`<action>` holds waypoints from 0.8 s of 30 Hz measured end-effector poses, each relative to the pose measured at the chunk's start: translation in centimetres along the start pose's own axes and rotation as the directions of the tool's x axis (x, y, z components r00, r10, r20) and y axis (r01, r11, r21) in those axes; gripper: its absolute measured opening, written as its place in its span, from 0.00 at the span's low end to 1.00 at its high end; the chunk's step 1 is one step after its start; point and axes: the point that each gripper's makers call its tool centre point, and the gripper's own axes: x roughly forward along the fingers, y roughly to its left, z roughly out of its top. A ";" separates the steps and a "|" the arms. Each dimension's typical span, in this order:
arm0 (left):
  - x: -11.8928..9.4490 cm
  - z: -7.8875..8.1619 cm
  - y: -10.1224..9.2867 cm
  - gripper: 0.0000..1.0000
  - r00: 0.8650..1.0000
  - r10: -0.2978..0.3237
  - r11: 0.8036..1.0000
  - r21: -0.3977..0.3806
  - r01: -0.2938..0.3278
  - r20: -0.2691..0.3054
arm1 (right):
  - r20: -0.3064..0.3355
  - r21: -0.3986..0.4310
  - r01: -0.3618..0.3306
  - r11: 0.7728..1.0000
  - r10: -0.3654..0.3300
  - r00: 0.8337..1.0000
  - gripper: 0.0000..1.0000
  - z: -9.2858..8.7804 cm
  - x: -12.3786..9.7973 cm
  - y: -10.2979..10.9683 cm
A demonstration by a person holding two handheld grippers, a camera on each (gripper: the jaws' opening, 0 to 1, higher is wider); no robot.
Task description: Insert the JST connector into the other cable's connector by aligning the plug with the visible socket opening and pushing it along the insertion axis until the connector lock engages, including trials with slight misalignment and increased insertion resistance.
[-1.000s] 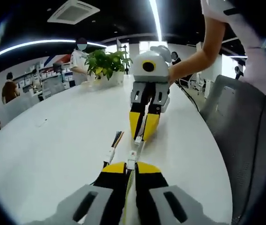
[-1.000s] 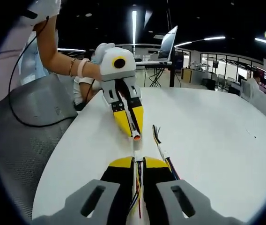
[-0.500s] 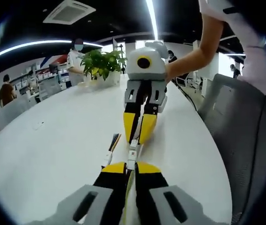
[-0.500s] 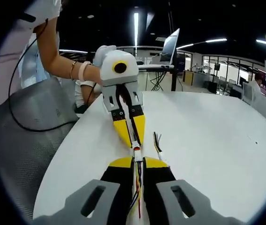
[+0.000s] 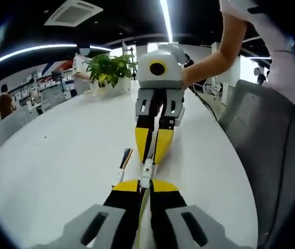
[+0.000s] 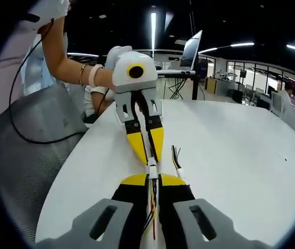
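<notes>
My left gripper [image 5: 143,184] is shut on a white JST connector [image 5: 146,173] that sticks out past its yellow tips. My right gripper [image 5: 150,161] reaches in from the top, shut on the other cable's connector, and the two connectors meet end to end. In the right gripper view my right gripper [image 6: 152,181] holds its white connector [image 6: 152,171], with red, black and yellow wires [image 6: 151,207] running back between its jaws. Tip to tip against it stands my left gripper [image 6: 150,162]. Both hover low over the white table [image 5: 59,155].
A spare cable [image 5: 124,158] with coloured wires and a white connector lies on the table just beside the grippers, also the spare cable [image 6: 177,162]. A grey chair [image 5: 272,145] stands at the table's edge. A potted plant [image 5: 112,70] and a laptop [image 6: 191,49] sit farther back.
The two grippers have closed the gap between them. Their connectors, apart a second ago, now touch tip to tip.
</notes>
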 end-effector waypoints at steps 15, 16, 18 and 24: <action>0.2 0.5 -0.1 0.00 1.000 -0.013 1.000 0.025 0.014 -0.015 | -0.048 0.004 -0.008 1.000 0.008 0.999 0.03 -0.7 0.2 -0.1; 0.2 0.5 -0.1 0.00 1.000 -0.014 1.000 0.025 0.014 -0.012 | -0.053 0.006 -0.007 1.000 0.008 0.999 0.03 -0.8 0.3 -0.1; 0.2 0.5 -0.1 0.00 1.000 -0.016 0.999 0.030 0.017 -0.011 | -0.059 0.006 -0.010 1.000 0.010 0.998 0.03 -1.0 0.3 -0.1; 0.4 0.5 -0.4 0.00 1.000 -0.029 0.999 0.041 0.029 -0.011 | -0.066 0.006 -0.022 1.000 0.023 0.998 0.03 -0.9 0.5 0.2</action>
